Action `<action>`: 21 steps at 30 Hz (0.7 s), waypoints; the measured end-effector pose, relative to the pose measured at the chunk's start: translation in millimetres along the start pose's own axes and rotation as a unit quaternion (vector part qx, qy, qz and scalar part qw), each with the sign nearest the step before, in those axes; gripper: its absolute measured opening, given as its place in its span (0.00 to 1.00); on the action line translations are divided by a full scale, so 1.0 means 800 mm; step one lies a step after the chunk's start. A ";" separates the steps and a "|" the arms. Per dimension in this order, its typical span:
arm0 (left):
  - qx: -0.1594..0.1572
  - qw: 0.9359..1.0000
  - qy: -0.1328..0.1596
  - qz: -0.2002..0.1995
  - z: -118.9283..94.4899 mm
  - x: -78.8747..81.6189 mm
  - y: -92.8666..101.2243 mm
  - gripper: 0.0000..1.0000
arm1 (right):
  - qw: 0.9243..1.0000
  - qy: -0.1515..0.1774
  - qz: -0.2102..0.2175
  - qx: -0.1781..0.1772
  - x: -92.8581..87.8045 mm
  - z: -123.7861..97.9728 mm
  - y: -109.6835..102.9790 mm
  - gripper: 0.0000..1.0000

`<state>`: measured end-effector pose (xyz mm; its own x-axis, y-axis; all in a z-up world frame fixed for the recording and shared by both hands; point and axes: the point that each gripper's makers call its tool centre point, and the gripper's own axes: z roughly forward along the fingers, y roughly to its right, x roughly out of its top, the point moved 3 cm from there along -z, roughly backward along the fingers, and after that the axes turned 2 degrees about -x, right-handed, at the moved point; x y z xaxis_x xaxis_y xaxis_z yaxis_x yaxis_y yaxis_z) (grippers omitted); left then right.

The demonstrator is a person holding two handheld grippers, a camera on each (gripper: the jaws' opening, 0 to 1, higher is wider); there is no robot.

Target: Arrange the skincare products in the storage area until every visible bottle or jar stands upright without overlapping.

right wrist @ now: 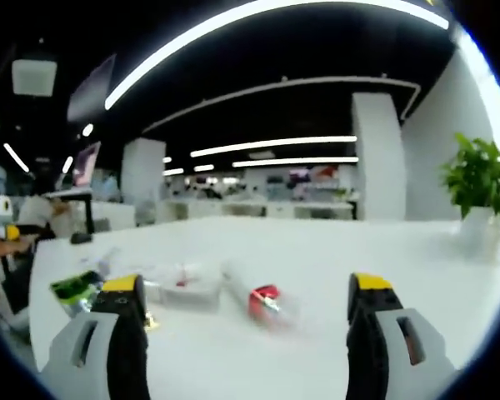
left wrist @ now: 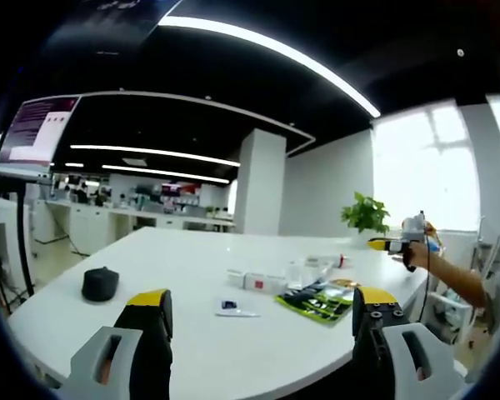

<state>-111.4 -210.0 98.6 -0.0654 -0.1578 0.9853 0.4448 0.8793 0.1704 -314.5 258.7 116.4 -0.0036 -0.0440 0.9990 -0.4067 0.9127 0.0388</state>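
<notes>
- Both the left claw and the right claw are hovering spread wide, gripping nothing.
- Clear red-capped skincare bottle is lying blurred on the white tabletop, just beside a flat white box.
- Green-black packet is resting near the tabletop's edge.

No text can be read. The monitor at upper left of the left gripper view shows lines too small to read. Packaging on the surface is blurred.

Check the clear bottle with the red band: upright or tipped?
Tipped. The bottle lies on its side on the white table, between the right gripper's open jaws.
</notes>
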 end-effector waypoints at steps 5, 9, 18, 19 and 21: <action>-0.002 1.000 -0.003 0.000 0.003 -0.003 0.002 0.92 | 1.000 -0.014 0.024 0.001 -0.014 0.011 0.009 1.00; -0.003 1.000 -0.006 0.001 0.003 -0.004 0.002 0.92 | 0.998 -0.027 0.053 0.007 -0.024 0.022 0.020 1.00; -0.008 1.000 -0.005 0.002 0.003 -0.006 0.006 0.92 | 0.997 -0.061 0.055 0.004 -0.039 0.043 0.029 0.99; -0.009 1.000 -0.005 0.002 0.003 -0.006 0.007 0.92 | 0.996 -0.067 0.051 0.005 -0.041 0.046 0.029 0.98; -0.009 1.000 -0.007 0.004 0.003 -0.007 0.006 0.92 | 0.995 -0.089 0.035 0.003 -0.050 0.053 0.031 0.98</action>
<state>-110.7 -203.6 93.7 -0.0737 -0.1444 0.9868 0.4606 0.8727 0.1621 -363.0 266.1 76.3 -0.1930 -0.0525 0.9798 -0.4052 0.9137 -0.0309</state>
